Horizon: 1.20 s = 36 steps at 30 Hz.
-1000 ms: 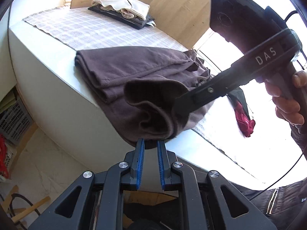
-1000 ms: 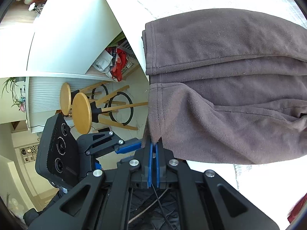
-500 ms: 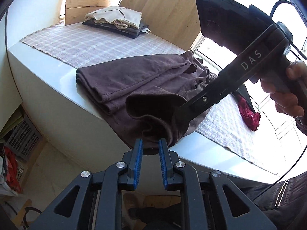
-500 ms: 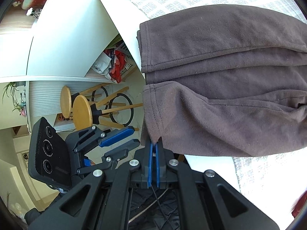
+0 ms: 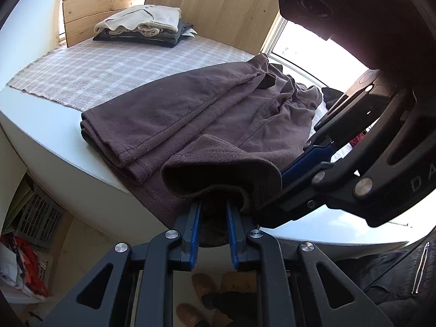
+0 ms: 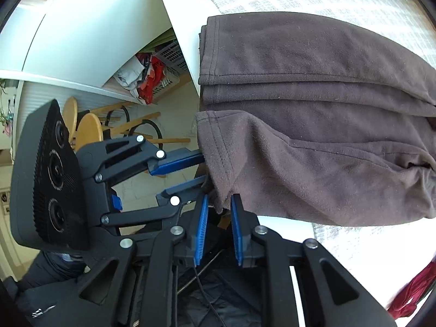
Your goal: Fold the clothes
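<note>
Dark brown fleece trousers [image 5: 204, 114] lie folded at the near edge of the white table [image 5: 54, 147], one leg end overhanging it. My left gripper [image 5: 214, 209] comes from below, and its blue pads hold the thick curled hem between them. In the right wrist view the left gripper [image 6: 203, 170] bites the same leg end from the left. My right gripper [image 6: 219, 204] points steeply down on the trousers [image 6: 313, 109]. Its jaws are opening, and the hem corner hangs loose between the parted pads. One of its blue fingers [image 5: 308, 160] shows beside the curled hem.
A checked mat [image 5: 109, 65] covers the table, with a stack of folded clothes [image 5: 141, 27] at the far end before wooden panels. A red garment [image 6: 408, 294] lies to the right. Beyond the table edge are a laundry basket [image 6: 163, 76] and wooden stools [image 6: 87, 130].
The right pads, shut on the hem corner before, have parted and the corner now hangs free between them. The right gripper has come lower and nearer. The left gripper has pushed into the curled hem.
</note>
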Tool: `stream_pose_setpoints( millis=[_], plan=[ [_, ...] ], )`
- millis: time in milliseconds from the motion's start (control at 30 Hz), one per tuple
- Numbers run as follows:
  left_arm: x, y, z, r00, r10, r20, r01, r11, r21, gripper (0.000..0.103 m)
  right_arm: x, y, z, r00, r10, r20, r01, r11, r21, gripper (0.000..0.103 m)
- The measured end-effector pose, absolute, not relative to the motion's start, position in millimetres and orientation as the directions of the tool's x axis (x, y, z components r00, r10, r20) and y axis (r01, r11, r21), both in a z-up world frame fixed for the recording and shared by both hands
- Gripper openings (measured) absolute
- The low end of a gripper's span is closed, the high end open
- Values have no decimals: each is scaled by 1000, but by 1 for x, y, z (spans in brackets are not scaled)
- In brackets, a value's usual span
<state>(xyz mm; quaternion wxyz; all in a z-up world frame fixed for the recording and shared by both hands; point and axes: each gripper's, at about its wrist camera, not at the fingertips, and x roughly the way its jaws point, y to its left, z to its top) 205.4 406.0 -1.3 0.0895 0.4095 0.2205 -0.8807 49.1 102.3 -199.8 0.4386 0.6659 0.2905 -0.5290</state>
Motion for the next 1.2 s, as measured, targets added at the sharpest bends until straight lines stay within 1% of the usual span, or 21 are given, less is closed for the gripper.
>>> stream_pose_setpoints(
  millis=[133,167,200,267,433,500,567,767,867,933,1033,1133,1200],
  plan=[
    [203,404,-4,-636,15,-771,343,-890,-300,15,52,100,-217,293,-73,-953,841,-454,294,20],
    [203,404,-5,-634,12,-773,345,-891,-296,15,51,100,-221,303,-77,-950,834,-461,303,18],
    [206,403,-5,-634,8,-773,347,-891,-294,15,49,100,-222,310,-84,-947,827,-468,313,13],
    [213,402,-5,-628,-13,-778,359,-892,-275,16,44,99,-225,331,-98,-939,809,-484,335,9],
    [243,404,2,-640,-33,-768,380,-882,-279,17,25,107,-220,410,-176,-895,685,-589,429,6],
    [247,413,6,-658,-14,-753,366,-880,-303,20,16,110,-217,436,-214,-874,625,-627,465,5],
    [247,425,9,-676,9,-737,345,-880,-328,21,9,112,-214,440,-238,-866,592,-648,479,4],
    [232,451,-2,-680,83,-729,294,-879,-375,21,16,104,-208,428,-235,-873,611,-637,471,4],
    [228,455,-6,-696,140,-704,269,-859,-436,21,14,102,-210,436,-241,-867,598,-642,479,4],
    [220,458,-4,-703,158,-693,246,-860,-446,21,12,101,-210,434,-244,-867,596,-645,479,4],
    [210,457,0,-694,97,-714,266,-886,-379,21,13,99,-208,426,-238,-873,606,-641,471,4],
    [211,449,5,-661,-19,-750,333,-904,-270,19,15,98,-206,415,-234,-879,623,-632,462,4],
    [224,440,9,-645,-88,-759,392,-891,-229,19,15,98,-206,411,-238,-880,627,-627,462,4]
  ],
)
